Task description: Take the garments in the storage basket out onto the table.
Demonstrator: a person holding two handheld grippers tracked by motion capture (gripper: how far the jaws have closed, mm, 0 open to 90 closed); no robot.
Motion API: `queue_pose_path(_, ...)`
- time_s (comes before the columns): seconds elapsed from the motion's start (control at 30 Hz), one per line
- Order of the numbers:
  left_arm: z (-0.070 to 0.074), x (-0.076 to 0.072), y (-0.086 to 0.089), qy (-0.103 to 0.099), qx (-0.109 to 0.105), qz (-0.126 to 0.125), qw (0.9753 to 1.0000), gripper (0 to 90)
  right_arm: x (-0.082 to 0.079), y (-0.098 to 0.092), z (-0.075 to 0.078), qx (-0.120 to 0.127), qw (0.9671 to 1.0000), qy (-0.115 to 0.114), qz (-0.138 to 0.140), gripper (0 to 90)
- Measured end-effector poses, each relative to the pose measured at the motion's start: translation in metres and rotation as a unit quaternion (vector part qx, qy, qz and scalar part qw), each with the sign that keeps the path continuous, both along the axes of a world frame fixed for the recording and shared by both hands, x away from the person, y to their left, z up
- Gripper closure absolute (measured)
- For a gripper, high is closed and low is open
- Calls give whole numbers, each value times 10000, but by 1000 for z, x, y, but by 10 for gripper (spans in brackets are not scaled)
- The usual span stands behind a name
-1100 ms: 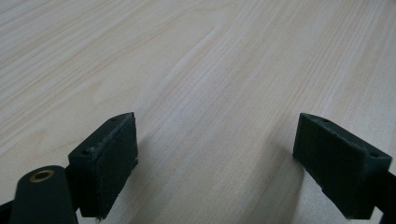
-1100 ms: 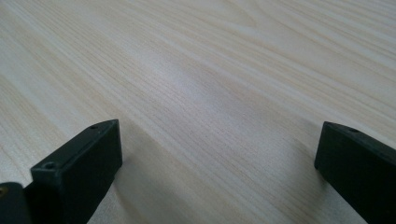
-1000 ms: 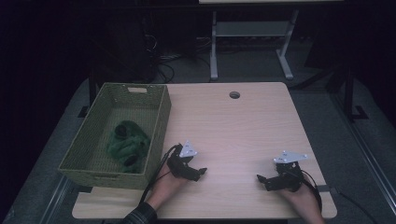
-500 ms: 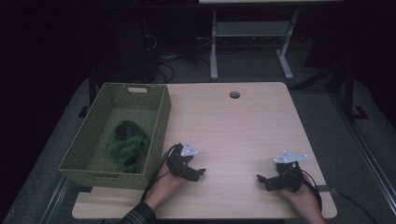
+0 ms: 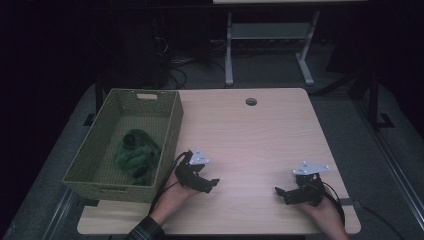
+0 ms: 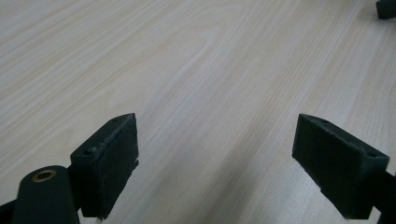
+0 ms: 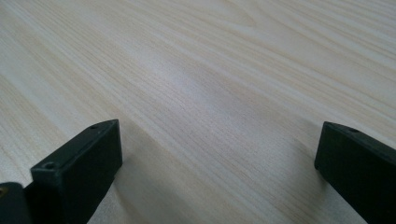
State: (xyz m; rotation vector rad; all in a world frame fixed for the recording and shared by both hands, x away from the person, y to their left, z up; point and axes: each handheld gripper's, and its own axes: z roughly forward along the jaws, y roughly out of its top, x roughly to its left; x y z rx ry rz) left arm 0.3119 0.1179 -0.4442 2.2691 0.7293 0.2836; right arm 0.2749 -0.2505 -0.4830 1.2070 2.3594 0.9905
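Note:
My left gripper (image 5: pixel 214 183) rests low on the light wooden table (image 5: pixel 250 135), just right of a green woven basket (image 5: pixel 170 125). Its jaws stand wide apart with bare wood between them, and the left gripper (image 6: pixel 224 158) holds nothing. My right gripper (image 5: pixel 278 192) lies near the table's front right and points left toward the other one. In its own view the right gripper (image 7: pixel 219 163) is open over empty tabletop. A bundle of green cloth (image 5: pixel 135 157) with dark patches lies inside the basket.
A round cable hole (image 5: pixel 251 101) sits near the table's far edge. Beyond the table stands a white metal frame (image 5: pixel 265 40) on a dark floor with cables. The tip of the other gripper (image 6: pixel 386 8) shows at the top right corner of the left gripper view.

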Motion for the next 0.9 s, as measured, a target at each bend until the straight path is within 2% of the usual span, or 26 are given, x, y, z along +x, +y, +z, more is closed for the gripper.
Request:
queue_pose_path(0.2,10,0,2,20,-138,7,9999,139,0,0,0,1,10000,3,-3,6)
queue_pose_path(0.3,14,0,2,-4,-97,-37,9999,139,0,0,0,-1,10000,3,-2,6)
queue_pose_path(0.37,17,0,2,51,-187,-63,9998,139,0,0,0,0,10000,2,-2,6)
queue_pose_path(0.6,26,0,2,-3,-143,-160,9998,140,0,0,0,0,10000,7,-10,6)
queue_pose_path(0.63,30,1,3,59,-245,-177,9995,140,0,0,0,-1,10000,7,-11,6)
queue_pose_path(0.9,41,2,2,114,-233,-248,9994,140,-1,1,0,6,10000,29,-59,6)
